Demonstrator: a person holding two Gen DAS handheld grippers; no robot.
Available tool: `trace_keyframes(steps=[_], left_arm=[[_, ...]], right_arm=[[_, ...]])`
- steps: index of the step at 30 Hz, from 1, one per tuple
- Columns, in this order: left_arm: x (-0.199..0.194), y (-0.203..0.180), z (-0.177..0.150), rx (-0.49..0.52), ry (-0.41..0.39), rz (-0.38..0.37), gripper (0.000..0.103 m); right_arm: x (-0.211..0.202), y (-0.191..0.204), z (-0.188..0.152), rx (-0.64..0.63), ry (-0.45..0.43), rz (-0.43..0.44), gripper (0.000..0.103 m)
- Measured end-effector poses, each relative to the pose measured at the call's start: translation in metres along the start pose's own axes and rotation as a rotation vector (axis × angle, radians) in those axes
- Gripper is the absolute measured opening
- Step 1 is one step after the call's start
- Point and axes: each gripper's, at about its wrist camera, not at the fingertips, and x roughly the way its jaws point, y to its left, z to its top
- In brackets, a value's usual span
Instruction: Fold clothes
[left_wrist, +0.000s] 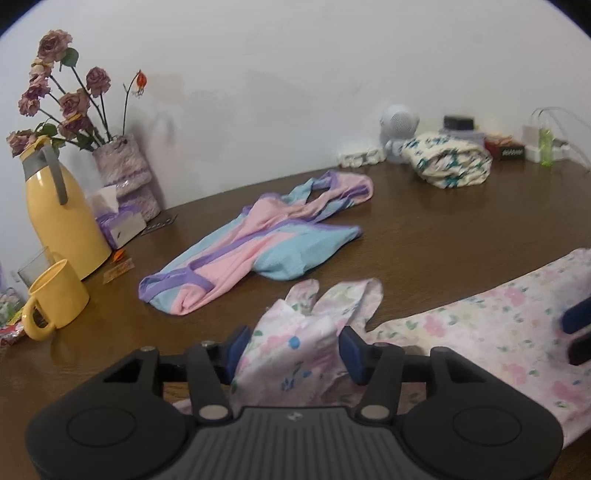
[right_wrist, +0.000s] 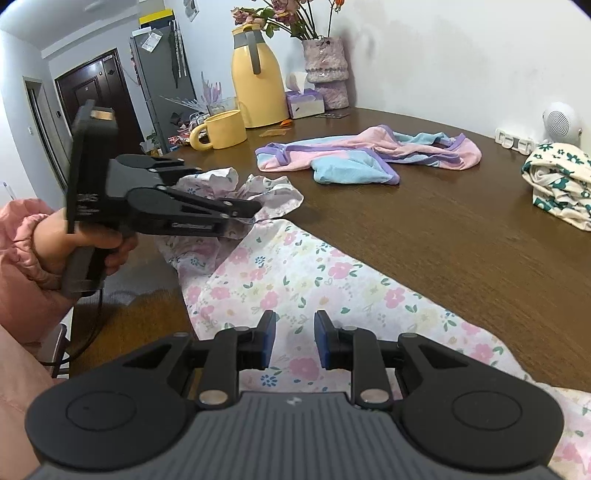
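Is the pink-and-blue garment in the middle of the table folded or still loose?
Loose. The pink-and-blue garment lies crumpled and sprawled across the table, straps tangled, no neat edges.

A dark brown wooden tabletop (left_wrist: 424, 221) is seen. On it are laid a floral garment (left_wrist: 480, 332) at the near edge, a pink, blue and purple garment (left_wrist: 258, 243) mid-table, and a folded flower-print bundle (left_wrist: 448, 160) by the wall. A yellow jug (left_wrist: 62, 218), yellow mug (left_wrist: 55, 299), tissue box (left_wrist: 120, 221) and vase (left_wrist: 127, 177) are stood at the left
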Motion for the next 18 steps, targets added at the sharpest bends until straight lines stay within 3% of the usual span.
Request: trace_keyframes(steps=[1,3,11,18], left_arm=[[0.003,0.0,0.0,-0.004,0.009,0.005,0.047],[0.006,0.002,-0.001,-0.019,0.014,0.005,0.005],[-0.037,0.011,0.007,-0.048,-0.156,-0.004,0.005],[-0.063,0.03,0.021,-0.085,-0.23,0.02,0.005]], right_arm=[[0.0,0.0,-0.001,0.002,-0.001,0.004,0.023],[-0.001,-0.001,-0.001,0.004,-0.006,0.007,0.023],[-0.026,-0.01,-0.01,0.033,-0.032,-0.057,0.024],[-0.062,-0.021,-0.025,0.066,-0.063,-0.16,0.024]])
